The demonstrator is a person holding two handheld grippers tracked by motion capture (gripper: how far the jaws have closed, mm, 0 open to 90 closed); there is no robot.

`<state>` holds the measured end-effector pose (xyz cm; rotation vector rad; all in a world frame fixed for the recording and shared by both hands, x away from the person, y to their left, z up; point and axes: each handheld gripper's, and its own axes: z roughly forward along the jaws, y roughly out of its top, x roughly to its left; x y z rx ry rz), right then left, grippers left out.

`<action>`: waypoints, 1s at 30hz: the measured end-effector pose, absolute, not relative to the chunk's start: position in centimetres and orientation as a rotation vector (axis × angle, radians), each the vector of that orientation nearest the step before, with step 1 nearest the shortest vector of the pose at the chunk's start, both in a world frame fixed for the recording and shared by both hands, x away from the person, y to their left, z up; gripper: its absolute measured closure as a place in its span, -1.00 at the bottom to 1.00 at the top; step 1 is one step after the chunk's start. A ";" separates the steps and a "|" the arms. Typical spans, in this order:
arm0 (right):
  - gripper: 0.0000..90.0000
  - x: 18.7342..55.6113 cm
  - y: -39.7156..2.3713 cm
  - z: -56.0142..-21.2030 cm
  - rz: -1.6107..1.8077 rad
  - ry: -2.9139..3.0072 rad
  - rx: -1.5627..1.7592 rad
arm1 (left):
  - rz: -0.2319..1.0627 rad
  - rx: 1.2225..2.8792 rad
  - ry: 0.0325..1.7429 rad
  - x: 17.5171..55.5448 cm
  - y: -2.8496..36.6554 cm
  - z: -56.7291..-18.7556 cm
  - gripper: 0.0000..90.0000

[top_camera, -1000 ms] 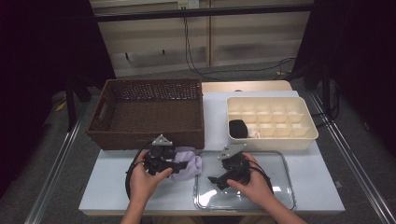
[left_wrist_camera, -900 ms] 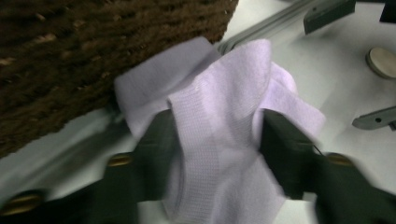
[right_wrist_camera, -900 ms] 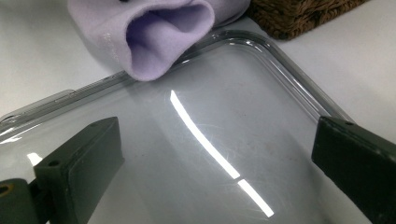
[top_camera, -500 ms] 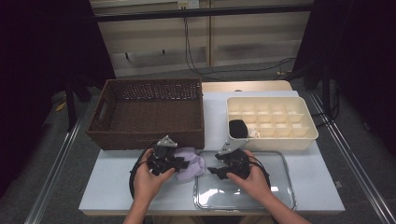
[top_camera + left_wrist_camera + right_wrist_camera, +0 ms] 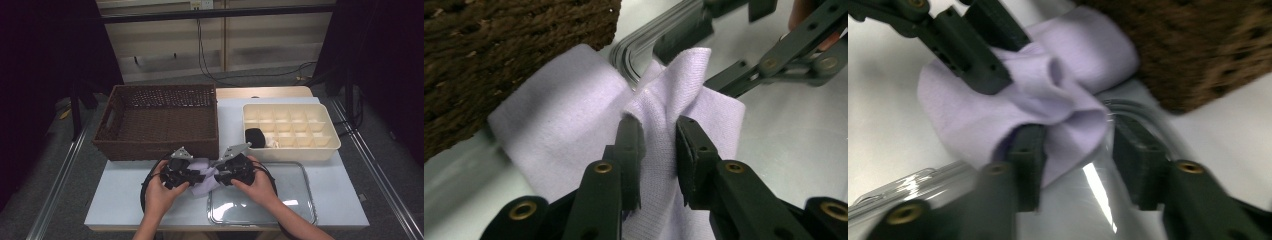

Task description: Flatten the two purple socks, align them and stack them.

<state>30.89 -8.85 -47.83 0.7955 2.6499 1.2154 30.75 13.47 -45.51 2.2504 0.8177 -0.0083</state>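
A lavender cloth (image 5: pixel 206 172) lies bunched on the white table in front of the basket, between my two grippers. In the left gripper view my left gripper (image 5: pixel 656 130) is shut on a raised fold of the cloth (image 5: pixel 564 120); its jaws have just been closing. My right gripper (image 5: pixel 1078 145) faces it from the other side. Its jaws have just been closing around another fold of the cloth (image 5: pixel 973 110), which rests on one jaw, with a small gap at the other. In the high view the left gripper (image 5: pixel 197 176) and right gripper (image 5: pixel 218 177) nearly meet over the cloth.
A brown wicker basket (image 5: pixel 160 120) stands right behind the cloth. A cream compartment tray (image 5: pixel 320 145) at the right holds a black object (image 5: pixel 255 137). A clear plastic tray (image 5: pixel 290 197) lies under the right hand, near the table's front edge.
The right hand has moved left from over the clear tray to the cloth. Both grippers' jaws have narrowed, the left one onto a fold of the cloth.
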 end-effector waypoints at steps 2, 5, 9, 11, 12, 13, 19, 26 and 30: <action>0.82 30.8 -8.7 -47.8 1.227 2.669 0.810 | -0.007 2.252 0.810 30.7 13.3 -45.5 0.62; 0.97 30.7 -8.9 -47.7 1.229 2.680 0.811 | 0.000 2.252 0.801 30.5 13.1 -45.3 0.58; 0.99 30.6 -9.8 -47.6 1.233 2.640 0.883 | 0.001 2.253 0.782 30.3 12.7 -45.0 0.57; 0.99 30.8 -10.3 -47.6 1.242 2.626 0.904 | -0.007 2.248 0.772 30.1 12.4 -45.0 0.57; 0.99 30.8 -10.7 -47.5 1.236 2.615 0.917 | -0.007 2.254 0.766 30.0 12.2 -45.0 0.58; 0.99 30.9 -11.0 -47.5 1.241 2.605 0.933 | -0.008 2.262 0.755 29.9 12.1 -45.0 0.58; 0.99 31.1 -12.7 -47.8 1.227 2.563 1.013 | -0.021 2.269 0.732 29.5 11.3 -44.9 0.58; 0.99 31.2 -14.7 -47.8 1.245 2.522 1.079 | -0.041 2.287 0.715 29.3 10.7 -45.3 0.61; 0.78 30.9 -15.0 -47.6 1.272 2.505 1.081 | -0.045 2.299 0.710 29.3 10.5 -45.4 0.62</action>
